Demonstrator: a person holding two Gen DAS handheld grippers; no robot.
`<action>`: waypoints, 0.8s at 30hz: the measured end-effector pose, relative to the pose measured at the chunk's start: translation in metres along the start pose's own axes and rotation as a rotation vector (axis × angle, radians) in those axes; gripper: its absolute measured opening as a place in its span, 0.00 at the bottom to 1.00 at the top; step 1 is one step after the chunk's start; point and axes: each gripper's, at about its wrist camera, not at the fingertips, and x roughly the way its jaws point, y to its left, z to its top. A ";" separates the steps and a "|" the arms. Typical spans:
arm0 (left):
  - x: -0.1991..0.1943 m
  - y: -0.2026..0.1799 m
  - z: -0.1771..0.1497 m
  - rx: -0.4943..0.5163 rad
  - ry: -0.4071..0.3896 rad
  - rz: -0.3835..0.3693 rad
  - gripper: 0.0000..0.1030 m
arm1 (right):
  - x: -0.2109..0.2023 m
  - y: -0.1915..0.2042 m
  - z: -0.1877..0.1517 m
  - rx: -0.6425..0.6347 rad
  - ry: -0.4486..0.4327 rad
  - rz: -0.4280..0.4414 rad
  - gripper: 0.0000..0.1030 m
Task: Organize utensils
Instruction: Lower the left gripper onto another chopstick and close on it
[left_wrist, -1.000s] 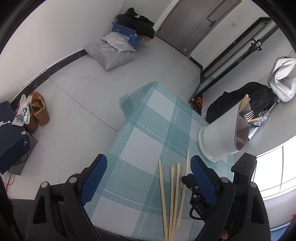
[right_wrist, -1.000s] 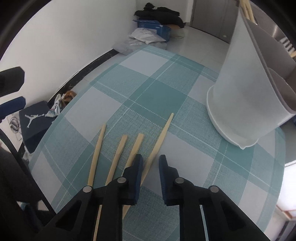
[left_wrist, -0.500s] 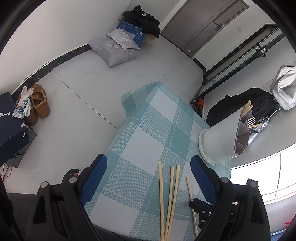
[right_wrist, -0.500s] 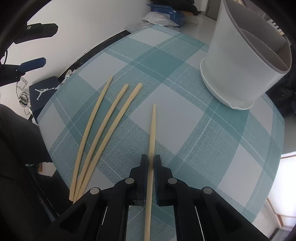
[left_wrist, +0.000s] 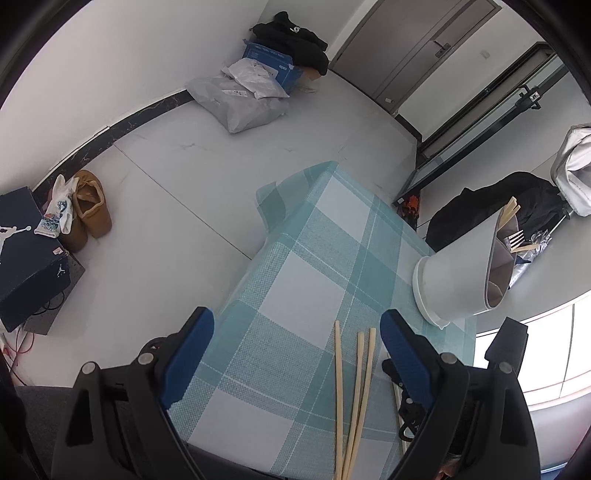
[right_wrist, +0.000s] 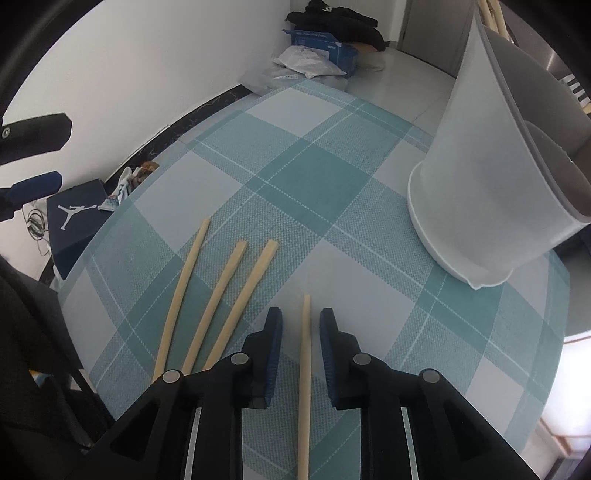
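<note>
Three wooden chopsticks (right_wrist: 218, 299) (left_wrist: 356, 387) lie side by side on the teal checked tablecloth (right_wrist: 295, 177). A fourth chopstick (right_wrist: 304, 350) lies apart to their right. My right gripper (right_wrist: 301, 325) points down over it with its jaws a little apart. The stick runs between the pads with a gap on each side. A white utensil holder (right_wrist: 480, 184) (left_wrist: 454, 277) stands at the right, with a fork and chopsticks (left_wrist: 515, 236) inside. My left gripper (left_wrist: 295, 354) hangs wide open above the table's near end, holding nothing.
The table's left edge (left_wrist: 251, 266) drops to grey floor. On the floor are a dark shoe box (left_wrist: 26, 258), brown shoes (left_wrist: 90, 210), and grey bags with a blue box (left_wrist: 240, 99) by the wall. A black bag (left_wrist: 480, 210) lies behind the holder.
Half a second ago my right jaws were shut on the fourth chopstick, higher above the table. Now the gripper is lower and its jaws stand apart around it. The left gripper has not moved.
</note>
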 end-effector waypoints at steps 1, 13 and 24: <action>0.000 0.000 -0.001 0.010 -0.007 0.021 0.87 | 0.000 -0.001 0.000 0.001 -0.001 -0.004 0.04; 0.026 -0.017 -0.017 0.183 0.053 0.110 0.87 | -0.038 -0.053 -0.012 0.269 -0.127 0.143 0.03; 0.053 -0.033 -0.037 0.301 0.140 0.188 0.87 | -0.065 -0.108 -0.043 0.572 -0.303 0.214 0.03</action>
